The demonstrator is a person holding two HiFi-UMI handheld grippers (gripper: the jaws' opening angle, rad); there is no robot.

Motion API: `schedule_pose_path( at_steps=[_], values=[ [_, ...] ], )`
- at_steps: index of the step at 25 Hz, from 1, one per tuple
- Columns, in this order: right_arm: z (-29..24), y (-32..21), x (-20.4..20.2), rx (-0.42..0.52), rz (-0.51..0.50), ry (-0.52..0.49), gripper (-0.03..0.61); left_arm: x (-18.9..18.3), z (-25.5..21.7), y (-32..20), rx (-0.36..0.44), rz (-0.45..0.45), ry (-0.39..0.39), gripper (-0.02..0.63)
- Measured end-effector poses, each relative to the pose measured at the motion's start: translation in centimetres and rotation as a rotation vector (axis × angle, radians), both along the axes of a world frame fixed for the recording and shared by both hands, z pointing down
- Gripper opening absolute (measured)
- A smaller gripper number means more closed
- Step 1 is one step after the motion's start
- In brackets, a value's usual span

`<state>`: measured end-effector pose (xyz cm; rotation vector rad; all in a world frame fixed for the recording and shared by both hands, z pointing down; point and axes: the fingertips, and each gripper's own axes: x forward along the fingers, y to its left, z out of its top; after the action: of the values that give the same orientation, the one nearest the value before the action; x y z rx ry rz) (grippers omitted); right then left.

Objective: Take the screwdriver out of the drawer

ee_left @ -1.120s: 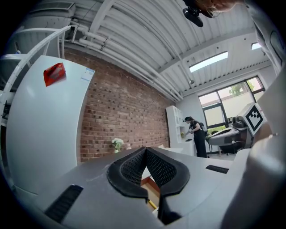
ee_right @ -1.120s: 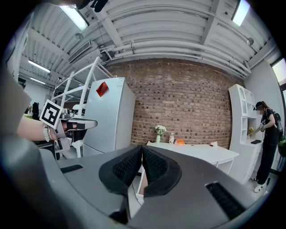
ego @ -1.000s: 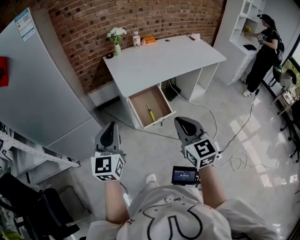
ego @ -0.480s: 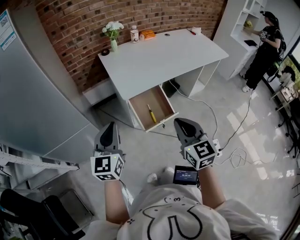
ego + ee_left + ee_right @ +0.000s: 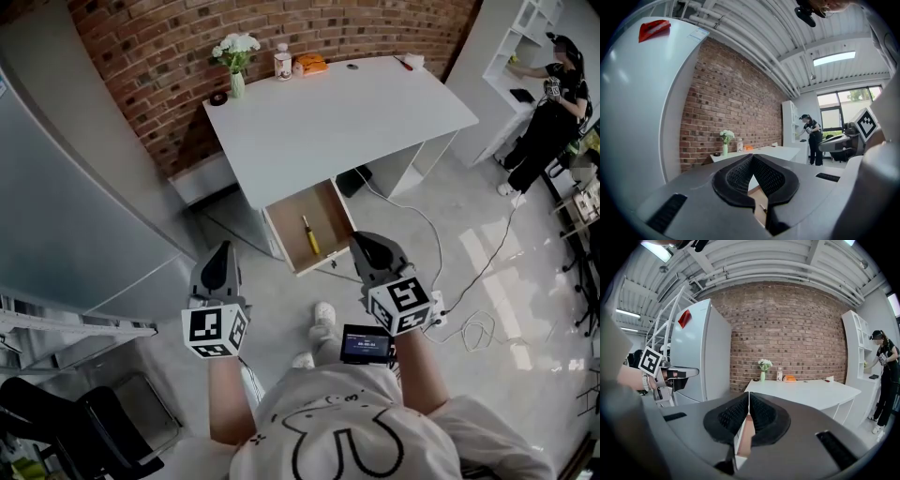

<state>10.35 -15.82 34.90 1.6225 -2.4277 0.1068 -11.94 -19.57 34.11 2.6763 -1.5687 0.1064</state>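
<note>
The yellow-handled screwdriver (image 5: 309, 234) lies loose inside the open drawer (image 5: 330, 225), which is pulled out from under the white desk (image 5: 347, 122) so its contents can be reached from above. The left gripper (image 5: 221, 258) and right gripper (image 5: 367, 246) both hover short of the drawer's front edge, the right one nearer it. Their jaws are pressed together on nothing, probably because the approach isn't finished.

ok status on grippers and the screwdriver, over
Left gripper shut, empty; right gripper shut, empty. Screwdriver lying in open drawer, untouched. Nothing over the drawer blocking it.
</note>
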Motion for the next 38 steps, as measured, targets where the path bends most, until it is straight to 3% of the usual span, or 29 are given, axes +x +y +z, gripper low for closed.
schedule_pose_path(
  at_steps=[12,23,38],
  values=[
    [-0.6,-11.5,3.7,-0.003,-0.081,-0.012,0.02,2.3,-0.7,-9.4,0.001,-0.105,-0.003,0.005],
    [3.1,-17.9,3.9,-0.088,-0.163,0.02,0.02,1.4,2.0,-12.7,-0.055,-0.209,-0.02,0.005],
    [9.8,-18.7,2.3,-0.266,-0.109,0.02,0.02,0.5,8.3,-14.8,-0.209,-0.137,-0.03,0.005]
  ],
)
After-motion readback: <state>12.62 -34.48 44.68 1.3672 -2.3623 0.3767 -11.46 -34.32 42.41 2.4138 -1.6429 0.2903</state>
